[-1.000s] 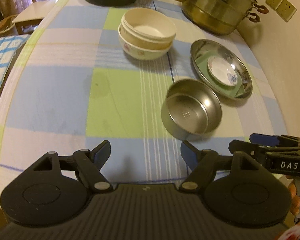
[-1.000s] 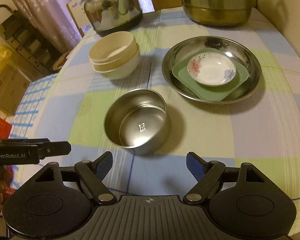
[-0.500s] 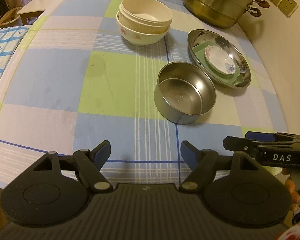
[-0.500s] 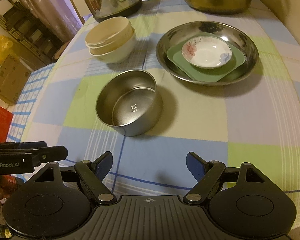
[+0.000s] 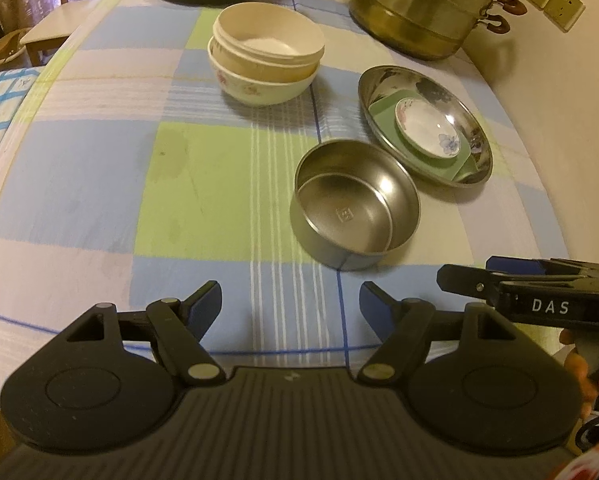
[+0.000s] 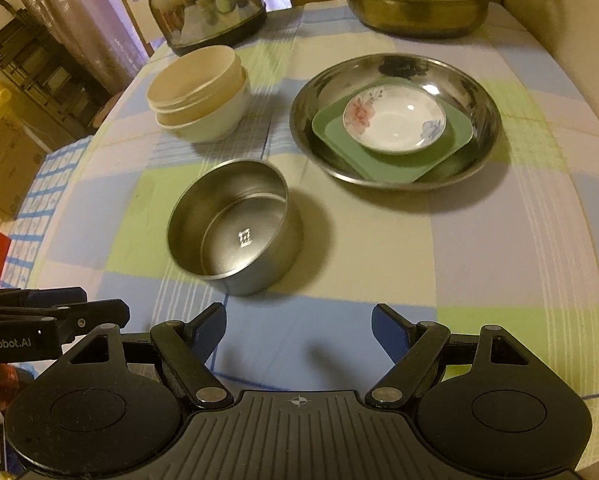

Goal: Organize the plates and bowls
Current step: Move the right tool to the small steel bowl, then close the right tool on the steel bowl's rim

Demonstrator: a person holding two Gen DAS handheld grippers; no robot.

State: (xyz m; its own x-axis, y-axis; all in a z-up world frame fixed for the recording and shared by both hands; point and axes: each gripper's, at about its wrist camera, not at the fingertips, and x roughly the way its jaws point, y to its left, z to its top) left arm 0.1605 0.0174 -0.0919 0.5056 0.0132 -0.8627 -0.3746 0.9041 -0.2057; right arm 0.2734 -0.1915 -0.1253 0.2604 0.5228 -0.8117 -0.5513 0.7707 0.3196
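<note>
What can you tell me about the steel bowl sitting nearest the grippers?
The steel bowl is round, brushed metal with straight walls, a flat bottom and a small square mark stamped at its centre. It is empty and stands upright on the checked tablecloth, nothing touching it, with the stacked plates to one side and the nested cream bowls behind it.

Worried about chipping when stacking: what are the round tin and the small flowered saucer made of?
The round tin looks like brushed steel: grey, dull sheen, stamped base. The flowered saucer looks like glazed ceramic, possibly melamine: glossy white, sharp highlights, printed flowers.
</note>
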